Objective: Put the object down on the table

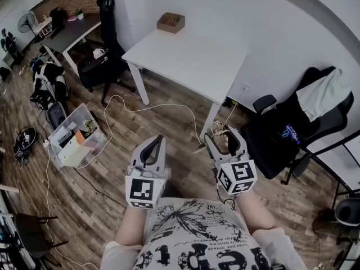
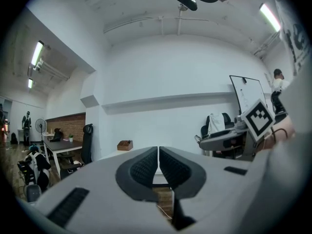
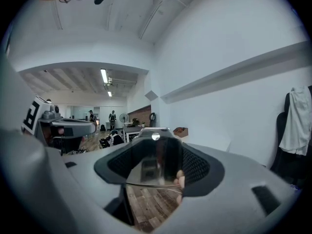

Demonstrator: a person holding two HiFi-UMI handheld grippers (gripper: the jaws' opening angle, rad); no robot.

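I hold my left gripper (image 1: 157,143) and right gripper (image 1: 226,137) low before my body, side by side, both pointing toward the white surface (image 1: 188,58) ahead. My left jaws are clenched together on nothing. My right jaws stand wide, grasping a clear object (image 3: 155,167) in the air over the wooden floor (image 1: 169,125), well short of the surface. It looks glassy; floorboards show through it. A wooden box (image 1: 170,22) sits at the surface's far edge, its contents unclear. A plastic bin (image 1: 68,146) on the floor holds assorted small items.
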